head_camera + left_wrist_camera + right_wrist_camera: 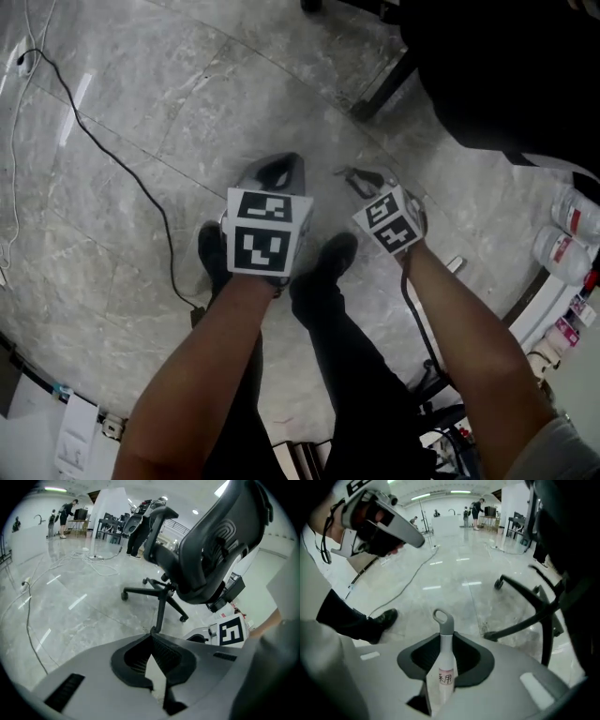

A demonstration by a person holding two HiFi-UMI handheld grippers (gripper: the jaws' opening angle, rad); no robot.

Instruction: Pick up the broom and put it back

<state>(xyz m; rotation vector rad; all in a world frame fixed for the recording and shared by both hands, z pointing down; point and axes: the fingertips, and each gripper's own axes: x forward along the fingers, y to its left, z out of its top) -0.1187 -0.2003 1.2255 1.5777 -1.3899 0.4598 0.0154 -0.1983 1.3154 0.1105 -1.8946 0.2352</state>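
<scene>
The broom shows only as a white handle (444, 663) with a printed label and a grey loop end (442, 619); its head is out of sight. My right gripper (443, 641) is shut on this handle, which sticks out past the fingertips. From the head view the grey loop (359, 178) pokes out ahead of the right gripper (367, 187), above the marble floor. My left gripper (278, 171) hangs beside it on the left. Its fingertips meet with nothing between them (152, 637), so it is shut and empty.
A black office chair (206, 550) on a star base (159, 590) stands close ahead; a leg of it (534, 616) shows on the right. A black cable (122, 164) runs over the floor at left. Bottles (572, 230) stand at right. My shoes (328, 262) are below.
</scene>
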